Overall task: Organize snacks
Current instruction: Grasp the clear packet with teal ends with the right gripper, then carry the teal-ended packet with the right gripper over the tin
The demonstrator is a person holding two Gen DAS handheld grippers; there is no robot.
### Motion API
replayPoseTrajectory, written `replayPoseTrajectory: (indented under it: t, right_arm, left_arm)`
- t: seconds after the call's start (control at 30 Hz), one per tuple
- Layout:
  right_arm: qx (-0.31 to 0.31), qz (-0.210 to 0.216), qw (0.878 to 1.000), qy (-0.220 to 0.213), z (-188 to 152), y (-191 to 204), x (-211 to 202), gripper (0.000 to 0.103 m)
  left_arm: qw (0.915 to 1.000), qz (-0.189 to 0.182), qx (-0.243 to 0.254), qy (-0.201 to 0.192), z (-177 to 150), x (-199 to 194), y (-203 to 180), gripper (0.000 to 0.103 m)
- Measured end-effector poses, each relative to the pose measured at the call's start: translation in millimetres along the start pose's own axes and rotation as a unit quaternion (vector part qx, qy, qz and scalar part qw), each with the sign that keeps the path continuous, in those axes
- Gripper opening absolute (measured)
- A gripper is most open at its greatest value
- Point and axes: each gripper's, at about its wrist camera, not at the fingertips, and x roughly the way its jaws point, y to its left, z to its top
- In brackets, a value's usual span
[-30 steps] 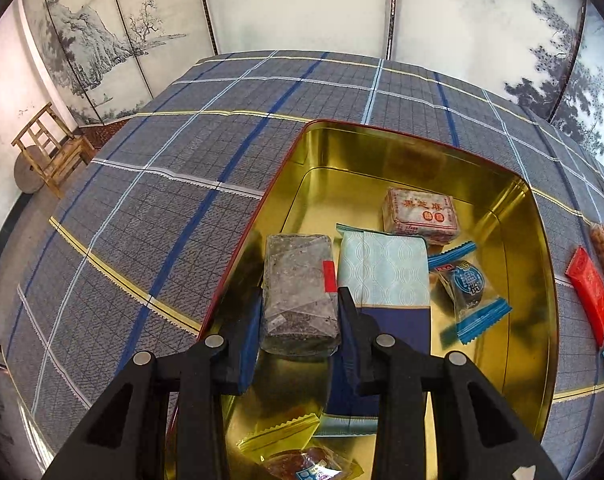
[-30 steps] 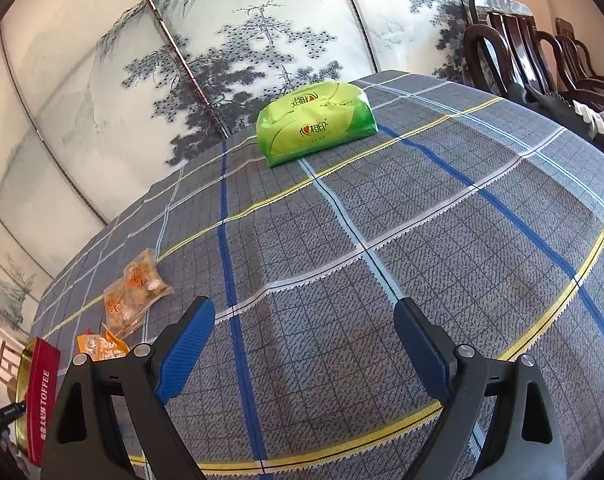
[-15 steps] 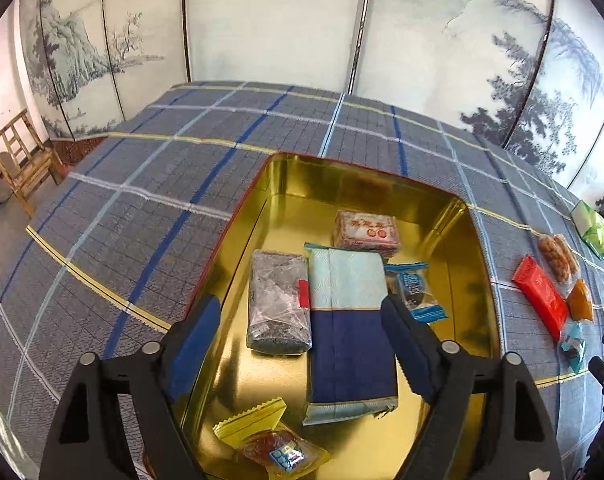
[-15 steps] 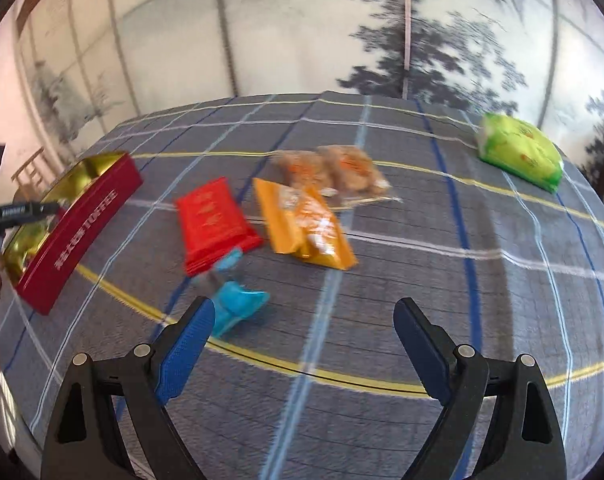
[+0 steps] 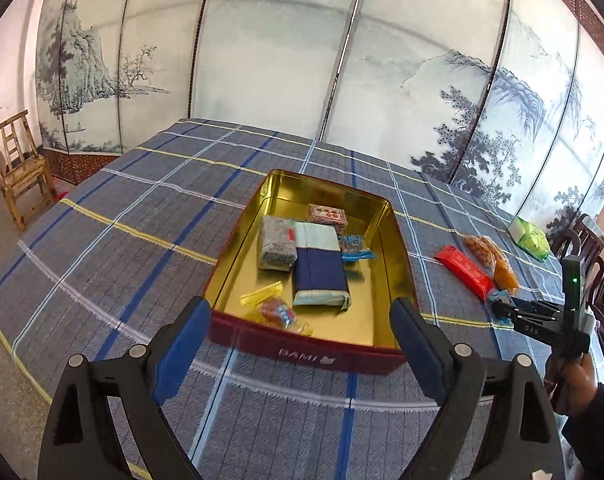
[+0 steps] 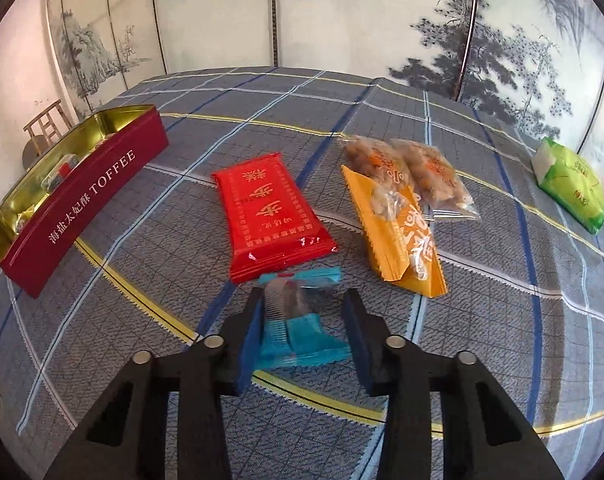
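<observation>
A red toffee tin [image 5: 314, 354] with a gold inside holds several snack packs, among them a dark brick pack [image 5: 276, 243] and a blue-and-white pack [image 5: 319, 268]. My left gripper [image 5: 302, 344] is open and empty, held back above the tin's near wall. In the right wrist view my right gripper [image 6: 304, 320] is open, its jaws either side of a small blue candy wrapper [image 6: 298, 334] lying on the cloth. A red pack [image 6: 268, 216], an orange pack [image 6: 398, 236] and two clear nut bags [image 6: 406, 172] lie just beyond. The tin [image 6: 86, 196] is at the left.
A green tissue pack [image 6: 570, 184] lies at the far right of the plaid tablecloth [image 5: 142, 208]. A wooden chair [image 5: 18, 168] stands off the table's left. Painted screens close the back. The right gripper shows in the left wrist view [image 5: 502, 310].
My left gripper has opened, let go of the dark brick pack in the tin and pulled back. My right gripper has swung left and come down around the blue candy wrapper, jaws narrower.
</observation>
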Motion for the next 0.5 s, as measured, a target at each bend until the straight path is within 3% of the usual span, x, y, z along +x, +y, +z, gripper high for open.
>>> replayPoseTrajectory:
  t: [0.2, 0.5]
  right_arm:
    - [0.012, -0.037, 0.999, -0.016, -1, 0, -11, 0.037]
    - [0.034, -0.085, 0.995, -0.042, 46, 3, -29, 0.037]
  left_arm:
    - [0.9997, 0.015, -0.012, -0.015, -23, -29, 13, 0.089]
    - [0.9988, 0.046, -0.012, 0.008, -61, -36, 15, 0.089]
